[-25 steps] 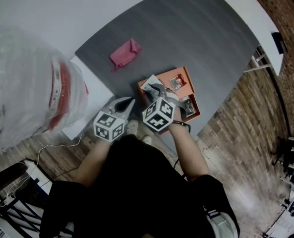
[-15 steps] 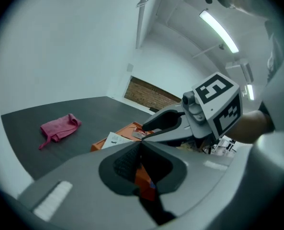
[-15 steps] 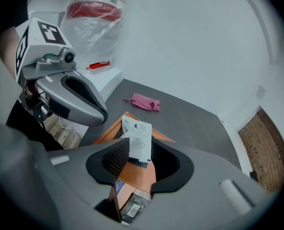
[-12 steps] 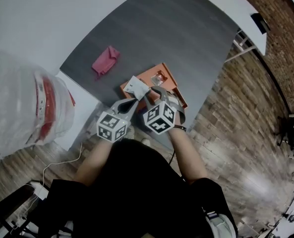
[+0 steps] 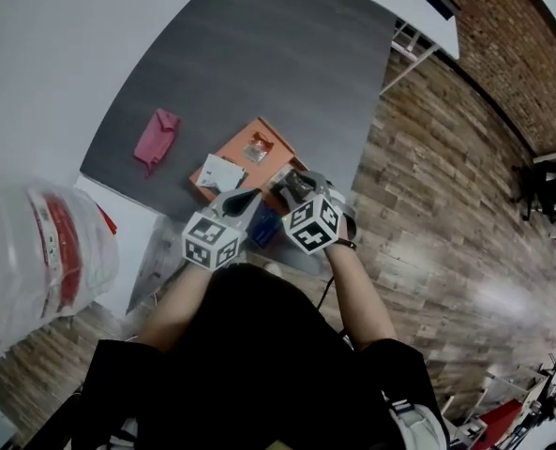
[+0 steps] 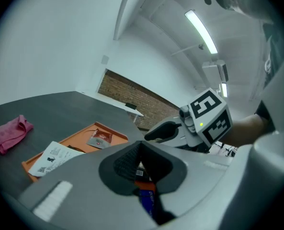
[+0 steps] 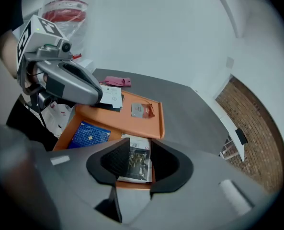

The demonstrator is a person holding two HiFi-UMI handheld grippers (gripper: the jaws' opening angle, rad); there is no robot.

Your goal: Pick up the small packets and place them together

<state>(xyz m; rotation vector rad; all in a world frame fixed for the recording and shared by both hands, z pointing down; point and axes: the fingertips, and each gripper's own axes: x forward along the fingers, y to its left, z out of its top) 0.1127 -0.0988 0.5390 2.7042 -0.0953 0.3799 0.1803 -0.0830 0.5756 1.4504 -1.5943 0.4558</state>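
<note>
The head view looks steeply down; the 2 gripper views sit low and close, sharing the orange tray (image 7: 127, 123).

Smooth grey plastic shells on left tongs (image 6: 142, 145) and right tongs (image 7: 141, 150); black ribbed pads (image 7: 115, 162).
Matt dark grey desk (image 5: 259, 45), faint grain.
Smooth matt orange plastic tray (image 7: 132, 127) beneath both tongs.
Glossy film on dark packet (image 7: 138, 163) under right tongs.
Printed blue packet (image 7: 90, 134) below left tongs, slight sheen.
Shiny wrap on red packet (image 7: 142, 110) beyond right tongs.
Matt white paper leaflet (image 5: 219, 172) by left tongs.
Crumpled pink cloth rag (image 5: 156, 137) well beyond left tongs.
</note>
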